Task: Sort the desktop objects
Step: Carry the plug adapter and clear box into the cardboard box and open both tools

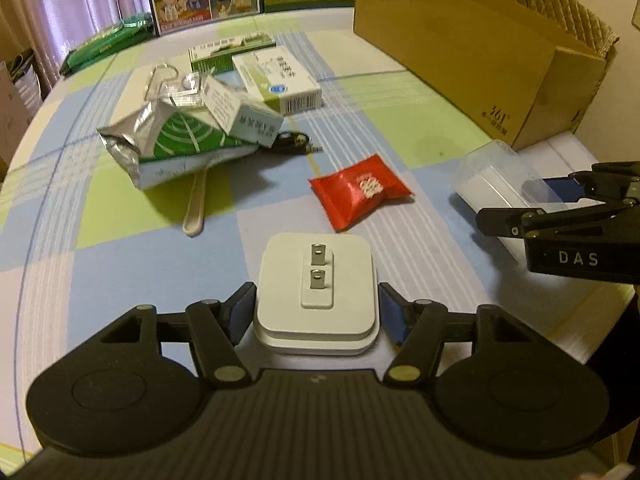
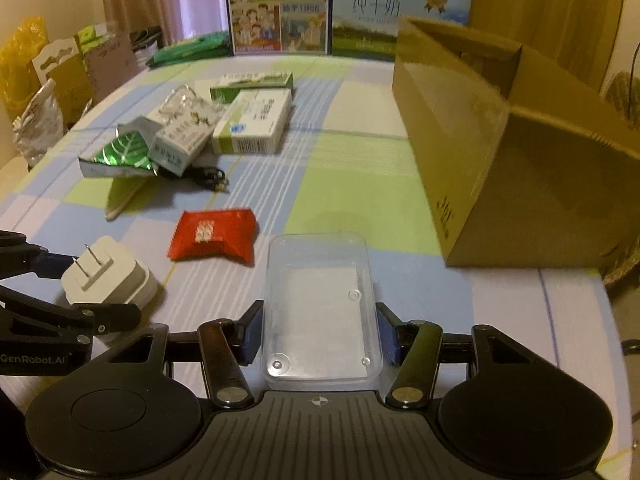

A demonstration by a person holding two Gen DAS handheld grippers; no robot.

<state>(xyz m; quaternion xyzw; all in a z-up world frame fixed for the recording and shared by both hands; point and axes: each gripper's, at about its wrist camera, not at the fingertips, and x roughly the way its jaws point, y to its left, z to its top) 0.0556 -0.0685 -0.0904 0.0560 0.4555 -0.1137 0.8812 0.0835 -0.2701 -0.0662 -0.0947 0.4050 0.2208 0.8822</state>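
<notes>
Charger (image 1: 316, 300), white and square with two flat prongs pointing up, sits directly between the jaws of the left gripper (image 1: 318, 312); the jaws stand wide, one blue pad at each flank of the body, close against it or just touching, and full clamping cannot be confirmed. Clear plastic box (image 2: 320, 312), rectangular, lies between the jaws of the right gripper (image 2: 320, 338); its long axis runs forward along the fingers, so the pads (image 2: 251, 336) bear on its two long sides; the jaws stand wide here too, contact appears made. Both items are near the front edge of the tabletop (image 2: 360, 160); whether either is lifted clear of the cloth cannot be told. Cardboard box (image 2: 500, 152) stands open on the right side, nearer the right gripper than the left; it is judged the likely receptacle. Red sachet (image 1: 360, 194) lies ahead, between the two grippers; medicine cartons (image 1: 276, 80), a foil pouch (image 1: 168, 144), a black cable (image 1: 294, 142) and a spoon (image 1: 196, 212) lie further back on the left gripper's side.
</notes>
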